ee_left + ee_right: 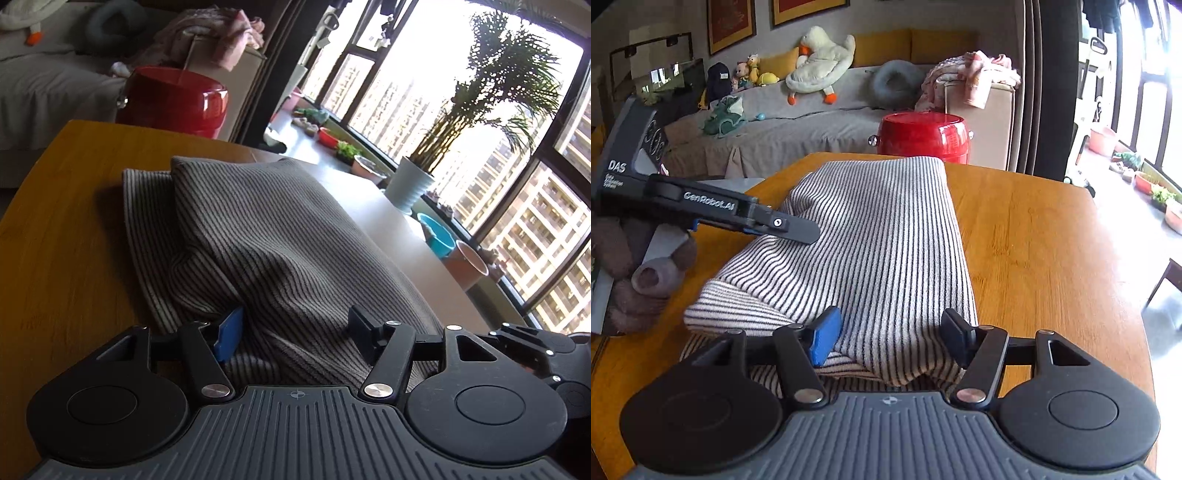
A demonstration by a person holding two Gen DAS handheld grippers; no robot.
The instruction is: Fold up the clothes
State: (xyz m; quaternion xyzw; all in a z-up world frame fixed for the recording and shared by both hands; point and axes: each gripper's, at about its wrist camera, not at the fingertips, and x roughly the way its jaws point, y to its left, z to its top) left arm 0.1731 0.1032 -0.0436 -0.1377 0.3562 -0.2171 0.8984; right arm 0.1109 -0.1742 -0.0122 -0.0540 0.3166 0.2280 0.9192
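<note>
In the left wrist view, the striped garment [266, 236] is seen lying on the wooden surface [62, 236], already doubled into a long, narrow bundle that runs away from the camera toward the far edge. The left tongs [295, 328] are held wide apart over the near end of the cloth, the blue pad [231, 334] on one side and the black pad [364, 332] on the other, and nothing is clamped between them; fabric merely lies beneath and between the spread fingers. This spread stance is judged to be kept so that a thick, layered edge can be straddled before it is pinched. A red stool [173, 99] and a potted palm [417, 184] by the window stand well apart from the work and play no part in it. In the right wrist view, the same garment [886, 236] is shown lengthwise down the middle of the surface [1045, 251], its near edge bunched just under the right tongs [890, 339], which are likewise spread and hold nothing. The left tongs [798, 230] are seen from the side, lowered onto the left flank of the bundle; from this angle it cannot be told whether they pinch anything. Both tools are judged to be stationed at one end so that the end can be lifted evenly and carried over for a further fold.
</note>
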